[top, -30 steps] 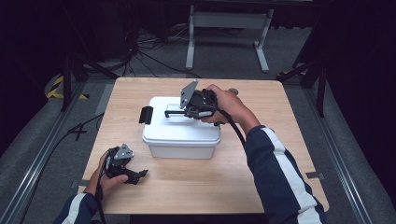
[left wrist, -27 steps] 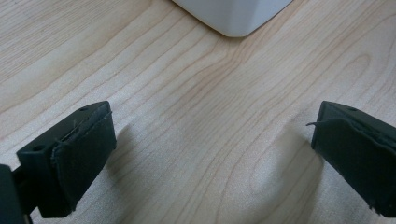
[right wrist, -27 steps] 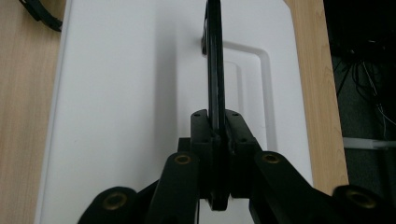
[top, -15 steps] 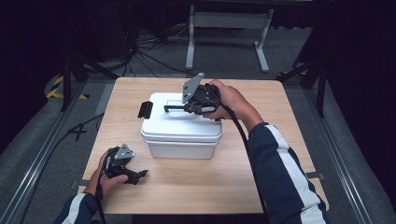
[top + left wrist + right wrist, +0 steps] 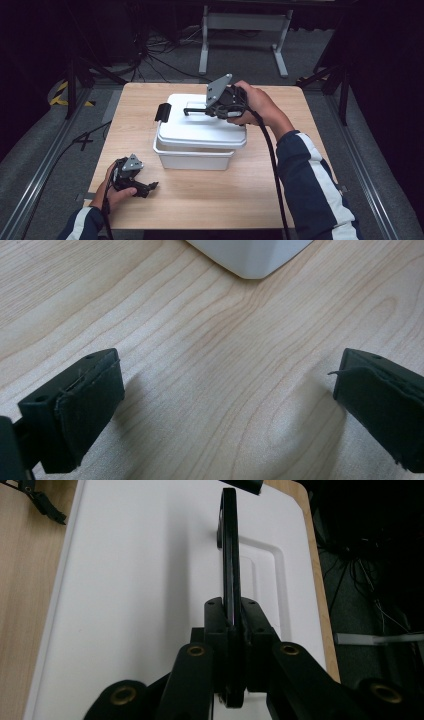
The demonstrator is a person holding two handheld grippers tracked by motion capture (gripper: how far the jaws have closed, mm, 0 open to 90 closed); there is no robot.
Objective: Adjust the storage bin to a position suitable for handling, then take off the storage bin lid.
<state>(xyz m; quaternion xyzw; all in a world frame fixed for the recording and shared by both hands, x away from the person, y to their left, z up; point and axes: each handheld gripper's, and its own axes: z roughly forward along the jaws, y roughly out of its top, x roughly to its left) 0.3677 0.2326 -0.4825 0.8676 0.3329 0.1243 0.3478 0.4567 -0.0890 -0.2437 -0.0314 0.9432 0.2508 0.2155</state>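
Your right tongs (image 5: 192,111) pinch the thin black handle (image 5: 229,550) of the white plastic lid (image 5: 200,127), tilted above the white rectangular tub (image 5: 192,159) mid-worktop (image 5: 210,200). Your left tongs (image 5: 150,189) rest wide open, empty, near the tub's front-left corner.

place: lab or studio | evidence: black curtains (image 5: 30,60); floor cables (image 5: 150,55); metal stand (image 5: 242,22)

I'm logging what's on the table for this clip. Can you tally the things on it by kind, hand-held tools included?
White box: 1
White lid, gripped by its black handle: 1
Black side latch: 1
Hand-held tools: 2, left tool and right tool
Total: 5
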